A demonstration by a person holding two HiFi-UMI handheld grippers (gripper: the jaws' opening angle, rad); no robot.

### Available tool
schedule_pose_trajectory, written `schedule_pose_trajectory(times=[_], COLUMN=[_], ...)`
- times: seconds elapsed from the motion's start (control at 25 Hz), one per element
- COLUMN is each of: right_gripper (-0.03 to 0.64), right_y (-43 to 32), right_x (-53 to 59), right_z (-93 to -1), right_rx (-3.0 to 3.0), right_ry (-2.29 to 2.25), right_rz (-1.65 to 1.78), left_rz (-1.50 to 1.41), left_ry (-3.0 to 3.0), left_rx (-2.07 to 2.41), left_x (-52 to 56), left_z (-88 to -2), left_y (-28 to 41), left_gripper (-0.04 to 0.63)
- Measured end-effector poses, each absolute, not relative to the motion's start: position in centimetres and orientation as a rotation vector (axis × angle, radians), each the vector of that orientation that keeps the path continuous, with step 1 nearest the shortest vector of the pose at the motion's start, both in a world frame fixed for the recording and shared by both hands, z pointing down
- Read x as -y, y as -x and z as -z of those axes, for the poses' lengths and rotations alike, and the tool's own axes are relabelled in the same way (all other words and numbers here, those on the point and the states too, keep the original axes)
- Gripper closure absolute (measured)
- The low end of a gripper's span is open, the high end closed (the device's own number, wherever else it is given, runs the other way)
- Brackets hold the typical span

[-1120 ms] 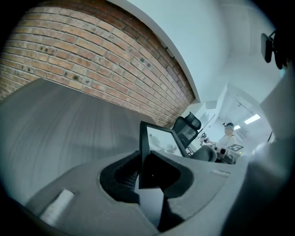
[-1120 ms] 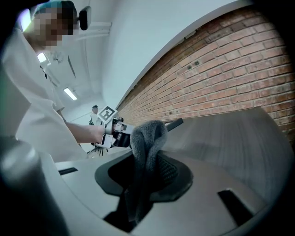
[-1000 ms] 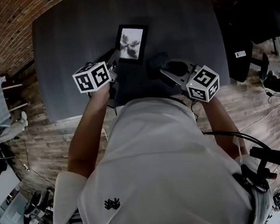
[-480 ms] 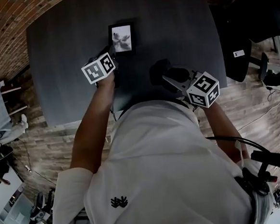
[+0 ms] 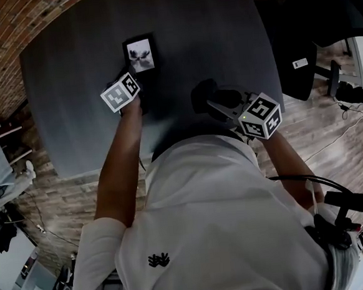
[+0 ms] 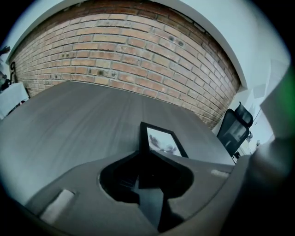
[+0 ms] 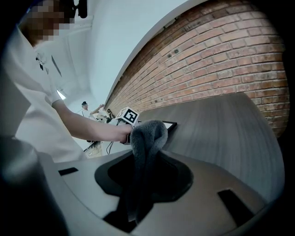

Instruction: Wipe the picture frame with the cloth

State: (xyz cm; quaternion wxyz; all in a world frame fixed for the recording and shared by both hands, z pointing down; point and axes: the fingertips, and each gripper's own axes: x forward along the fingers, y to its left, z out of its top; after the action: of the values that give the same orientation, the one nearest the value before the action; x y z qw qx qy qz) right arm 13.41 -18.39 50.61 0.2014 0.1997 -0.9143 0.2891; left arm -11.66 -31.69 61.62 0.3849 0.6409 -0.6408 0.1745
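Note:
A black picture frame (image 5: 140, 54) with a pale flower print lies at the far middle of the dark grey table (image 5: 73, 125). My left gripper (image 5: 133, 75) is stretched out to it and shut on its near edge. In the left gripper view the frame (image 6: 162, 142) runs straight out from between the jaws of the left gripper (image 6: 146, 160). My right gripper (image 5: 214, 101) hovers near the table's front right, shut on a dark grey cloth (image 5: 204, 94). In the right gripper view the cloth (image 7: 147, 136) bulges up out of the right gripper (image 7: 145, 161), with the frame (image 7: 170, 125) beyond it.
A brick wall (image 6: 129, 55) runs behind the table. Black office chairs (image 5: 302, 44) stand on the wooden floor to the right, and one chair (image 6: 236, 129) shows past the table's far corner. Cables and gear lie on the floor at both sides.
My left arm has reached farther out, carrying the frame away from me and a little to the left across the table. The right gripper with the cloth has barely moved.

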Motion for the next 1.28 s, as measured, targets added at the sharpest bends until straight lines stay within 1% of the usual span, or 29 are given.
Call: schedule_pose_trajectory(times=[0.4,0.72,0.92,1.12,1.16,1.28], right_gripper=[0.512,0.512,0.512,0.512,0.511,0.512], right_y=[-15.4,-15.8,-15.7,-14.5,-14.2,-13.4], right_x=[19.2,19.4,19.8,19.2,18.9,17.8], right_z=[-52.0,-52.5,-52.7,-52.2,-52.0,-51.3], right_rx=[2.56,2.566,2.577,2.592,2.596,2.6], right_ry=[-0.552,-0.546,-0.545,-0.567,-0.578,-0.622], right_rz=[-0.871,-0.899,-0.896,-0.862,-0.849,-0.803], left_rz=[-0.514,-0.58,-0.57,-0.482,-0.465,-0.434], left_ry=[-1.566,-1.557,-1.599,-1.692,-1.724,-1.852], left_rx=[1.658,1.662,1.671,1.625,1.6,1.5], left_x=[32.2,32.0,31.6,29.3,28.5,25.7], left_z=[-64.3,-64.7,-62.9,-59.6,-58.9,-56.8], left_y=[10.9,11.6,11.7,10.9,10.6,9.4], left_gripper=[0.518,0.517,0.505,0.505,0.508,0.553])
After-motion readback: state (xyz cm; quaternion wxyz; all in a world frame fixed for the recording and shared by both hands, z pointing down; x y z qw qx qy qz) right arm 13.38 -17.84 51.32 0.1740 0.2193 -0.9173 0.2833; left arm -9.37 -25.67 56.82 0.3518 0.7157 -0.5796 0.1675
